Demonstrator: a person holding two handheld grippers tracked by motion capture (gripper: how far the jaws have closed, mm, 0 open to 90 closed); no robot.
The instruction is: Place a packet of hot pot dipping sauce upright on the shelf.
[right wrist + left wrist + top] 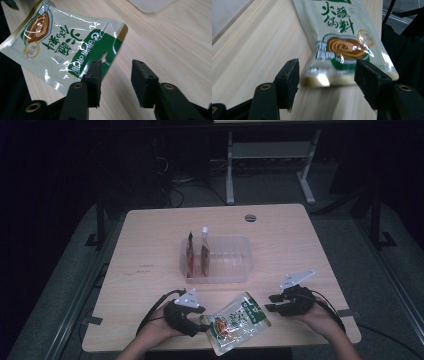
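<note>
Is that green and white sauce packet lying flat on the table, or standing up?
Lying flat. The packet rests face up on the table, near its front edge, with its printed front showing in full.

A sauce pouch (236, 322) lies flat on the worktop (150, 245) at the lower middle of the frame, between the left gripper (200, 322) and the right gripper (270, 303). Above it, mid-frame, a tray (235, 260) holds two packets (197, 256) upright at its left end.
</note>
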